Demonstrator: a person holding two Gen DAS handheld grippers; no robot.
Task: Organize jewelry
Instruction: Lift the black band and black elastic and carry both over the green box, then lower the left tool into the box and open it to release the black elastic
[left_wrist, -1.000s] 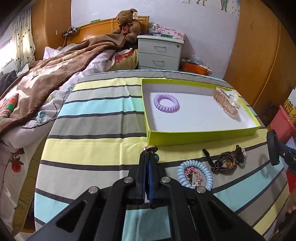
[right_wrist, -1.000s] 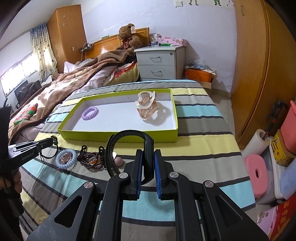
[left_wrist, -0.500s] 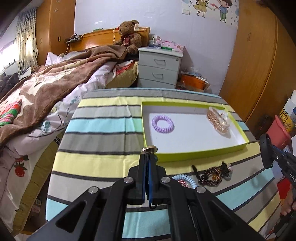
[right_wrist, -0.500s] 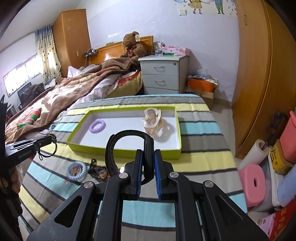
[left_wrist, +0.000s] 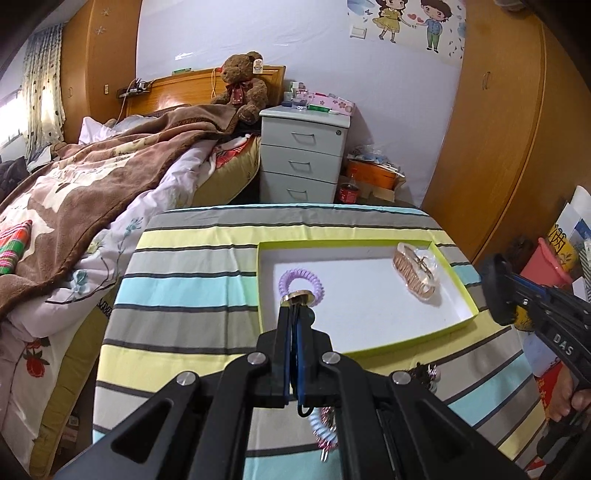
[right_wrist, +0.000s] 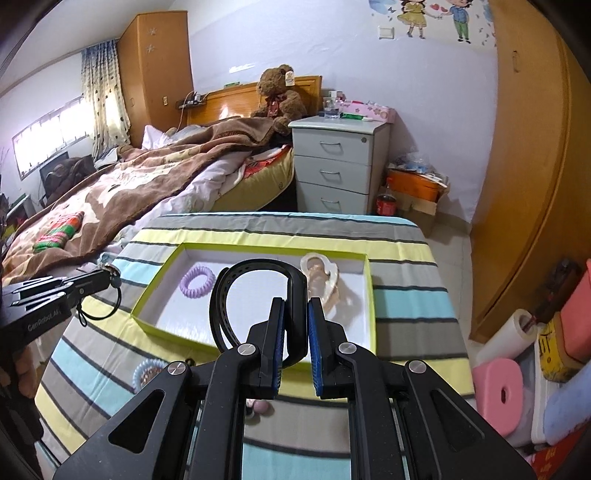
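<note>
A lime-green tray (left_wrist: 454, 328) (right_wrist: 155, 334) with a white floor lies on the striped table. In it lie a purple coil hair tie (left_wrist: 301, 282) (right_wrist: 197, 278) and a rose-gold hair claw (left_wrist: 415, 278) (right_wrist: 319, 282). My left gripper (left_wrist: 295, 308) (right_wrist: 107, 277) is shut on a thin black hair tie with a gold charm (left_wrist: 297, 297) (right_wrist: 94, 308), held above the tray's near left part. My right gripper (right_wrist: 296, 306) (left_wrist: 498, 291) is shut on a black headband (right_wrist: 255, 291), held above the tray's near edge. A blue coil tie (left_wrist: 325, 432) (right_wrist: 147, 371) lies on the cloth.
A dark beaded piece (left_wrist: 424, 373) lies on the cloth near the tray. A bed with a brown blanket (left_wrist: 92, 192) is to the left, a grey nightstand (left_wrist: 303, 158) behind, wooden wardrobes (left_wrist: 517, 129) to the right. Pink containers (right_wrist: 502, 391) stand at the right.
Both grippers have risen and moved forward toward the tray, still holding their items. The loose pieces on the cloth now sit lower in both views.
</note>
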